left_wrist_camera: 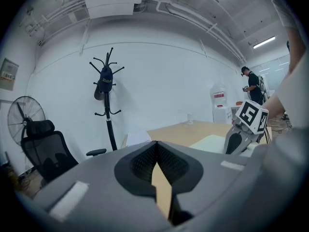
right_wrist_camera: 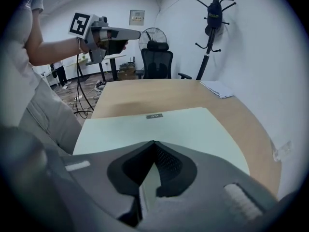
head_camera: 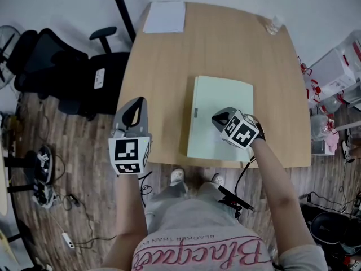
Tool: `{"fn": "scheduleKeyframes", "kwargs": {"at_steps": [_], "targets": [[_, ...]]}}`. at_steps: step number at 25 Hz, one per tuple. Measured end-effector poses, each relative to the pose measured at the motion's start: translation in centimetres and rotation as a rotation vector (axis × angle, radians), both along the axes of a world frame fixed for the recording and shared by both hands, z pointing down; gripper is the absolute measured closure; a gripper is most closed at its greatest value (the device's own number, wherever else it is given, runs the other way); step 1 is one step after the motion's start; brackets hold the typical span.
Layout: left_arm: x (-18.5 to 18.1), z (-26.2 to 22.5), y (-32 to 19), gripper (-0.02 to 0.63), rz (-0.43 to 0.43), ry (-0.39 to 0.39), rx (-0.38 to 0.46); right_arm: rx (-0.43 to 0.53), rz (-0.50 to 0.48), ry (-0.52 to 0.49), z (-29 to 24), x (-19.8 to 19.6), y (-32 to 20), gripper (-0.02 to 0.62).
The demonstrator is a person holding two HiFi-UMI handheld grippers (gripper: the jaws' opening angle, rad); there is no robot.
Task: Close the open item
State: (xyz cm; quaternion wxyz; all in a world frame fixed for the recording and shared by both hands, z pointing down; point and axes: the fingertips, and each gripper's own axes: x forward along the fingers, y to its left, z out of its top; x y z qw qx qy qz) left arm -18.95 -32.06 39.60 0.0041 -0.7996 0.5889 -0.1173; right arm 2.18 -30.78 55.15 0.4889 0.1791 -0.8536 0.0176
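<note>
On the wooden table [head_camera: 225, 49], toward its near edge, a pale green folder [head_camera: 217, 97] lies flat and closed. In the head view the right gripper [head_camera: 217, 118] covers the folder's near right part, so that corner is hidden. The right gripper view shows most of the cover, with a small label near one edge, and that gripper's fingers pressed together on nothing. The left gripper [head_camera: 137, 103] is held up by the table's left edge; its own view shows its fingers together and empty. A stack of paper [head_camera: 164, 17] lies at the far left corner. A small clear object [head_camera: 274, 25] at the far right is too small to identify. An office chair [head_camera: 67, 75] stands left of the table.
</note>
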Motion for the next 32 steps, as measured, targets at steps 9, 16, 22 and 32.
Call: {"fn": "scheduleKeyframes", "kwargs": {"at_steps": [9,16,22,32], "targets": [[-0.8,0.4,-0.3,0.589,-0.007,0.02,-0.005,0.034,-0.129,0.171,0.1,-2.2,-0.6,0.592],[-1.5,0.8,-0.2,0.589,-0.018,0.031,-0.014,0.035,-0.118,0.178,0.8,-4.4,-1.6,0.592],[-1.6,1.0,0.1,0.589,-0.018,0.043,-0.013,0.026,-0.137,0.261,1.6,-4.8,-1.5,0.6],[-0.2,0.6,0.4,0.589,0.004,0.055,-0.006,0.087,-0.116,0.261,1.8,-5.1,-1.7,0.6]]}}
